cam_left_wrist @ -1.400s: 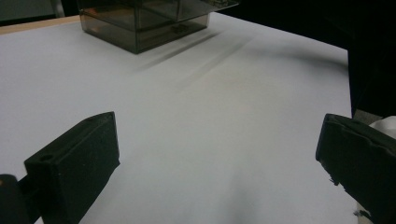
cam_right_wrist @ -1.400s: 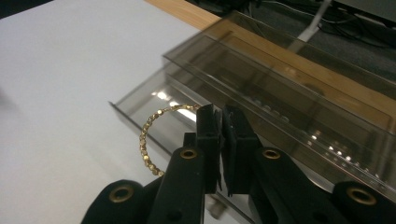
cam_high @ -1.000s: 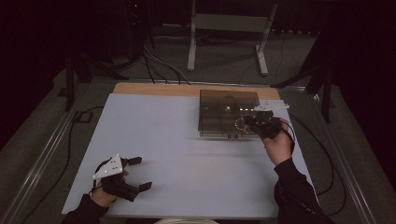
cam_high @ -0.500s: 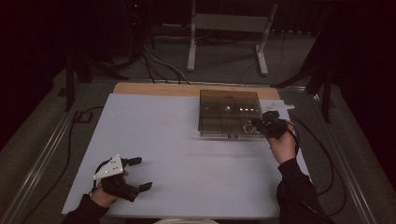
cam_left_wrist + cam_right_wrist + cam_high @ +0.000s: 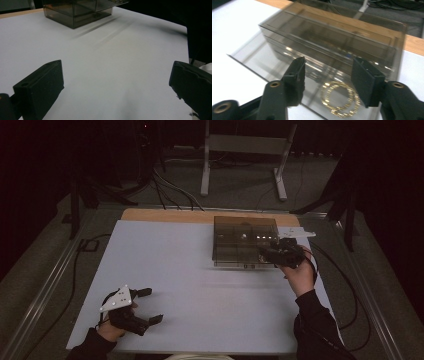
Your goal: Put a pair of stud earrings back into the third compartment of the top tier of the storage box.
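Two grippers in play. Right gripper (image 5: pixel 327 82) hangs over the near edge of a smoked clear box (image 5: pixel 332 47), jaws spread, nothing pinched. Between and just below the jaw tips lies a gold ring-shaped chain (image 5: pixel 340 100), blurred; it appears to sit inside the box's near compartment, under or on clear plastic, cannot tell which. Left gripper (image 5: pixel 115 82) rests low over bare white table (image 5: pixel 112 55), jaws wide apart, box well beyond them.

Risks, as judged: jaws closing on plastic rather than chain; thin links slipping out of a shallow pinch; the light box shoving across the table if a jaw catches its wall.
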Motion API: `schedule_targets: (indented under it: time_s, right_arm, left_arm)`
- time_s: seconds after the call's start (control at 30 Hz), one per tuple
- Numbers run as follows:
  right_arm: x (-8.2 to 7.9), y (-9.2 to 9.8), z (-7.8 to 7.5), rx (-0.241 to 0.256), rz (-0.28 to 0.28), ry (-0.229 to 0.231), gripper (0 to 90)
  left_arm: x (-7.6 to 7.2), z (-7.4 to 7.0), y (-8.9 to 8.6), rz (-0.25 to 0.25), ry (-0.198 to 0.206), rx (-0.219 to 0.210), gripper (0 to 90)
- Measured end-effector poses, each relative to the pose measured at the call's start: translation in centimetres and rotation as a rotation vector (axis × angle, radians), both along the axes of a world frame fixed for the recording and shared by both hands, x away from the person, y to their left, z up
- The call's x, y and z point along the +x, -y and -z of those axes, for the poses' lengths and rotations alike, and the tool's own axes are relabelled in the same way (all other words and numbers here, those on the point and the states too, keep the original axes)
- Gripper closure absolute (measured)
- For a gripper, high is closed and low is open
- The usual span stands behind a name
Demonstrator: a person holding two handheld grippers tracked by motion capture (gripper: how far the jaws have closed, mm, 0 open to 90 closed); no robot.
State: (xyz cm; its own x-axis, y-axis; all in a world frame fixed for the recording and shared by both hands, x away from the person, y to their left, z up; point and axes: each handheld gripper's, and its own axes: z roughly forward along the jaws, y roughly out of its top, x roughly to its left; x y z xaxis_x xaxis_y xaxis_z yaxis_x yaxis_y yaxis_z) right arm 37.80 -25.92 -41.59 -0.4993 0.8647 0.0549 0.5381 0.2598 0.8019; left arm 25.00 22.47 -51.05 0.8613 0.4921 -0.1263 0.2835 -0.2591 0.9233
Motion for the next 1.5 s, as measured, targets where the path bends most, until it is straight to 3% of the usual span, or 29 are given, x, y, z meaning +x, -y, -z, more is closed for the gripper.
schedule_targets:
  time_s: [0.33,0.47,0.63,0.83,0.97,1.23,1.5]
  right_arm:
    - [-1.7,-2.4,-1.7,0.073,-0.09,0.042,24.3]
    - [-2.6,-3.3,-2.0,0.096,-0.167,0.052,14.3]
    - [-3.4,-4.3,-2.0,0.107,-0.226,0.057,14.7]
    - [-4.3,-5.4,-0.9,0.111,-0.292,0.05,3.2]
    - [-4.6,-5.7,-0.1,0.122,-0.313,0.051,0.0]
    - [-5.6,-6.1,2.1,0.124,-0.345,0.031,0.0]
    - [-6.5,-6.0,4.6,0.095,-0.331,0.014,0.0]
  left_arm:
    - [0.0,0.0,0.0,0.0,0.0,-0.007,0.5]
    - [0.0,0.0,0.0,0.003,0.0,-0.005,0.5]
    - [0.1,0.0,0.0,0.004,0.001,-0.001,0.5]
    - [0.0,0.0,0.0,0.003,-0.001,-0.004,0.4]
    - [0.0,0.0,0.0,0.003,-0.002,-0.004,0.5]
    - [0.0,-0.1,0.0,0.004,0.001,-0.006,0.5]
    - [0.1,-0.1,-0.1,0.0,0.001,-0.01,0.5]
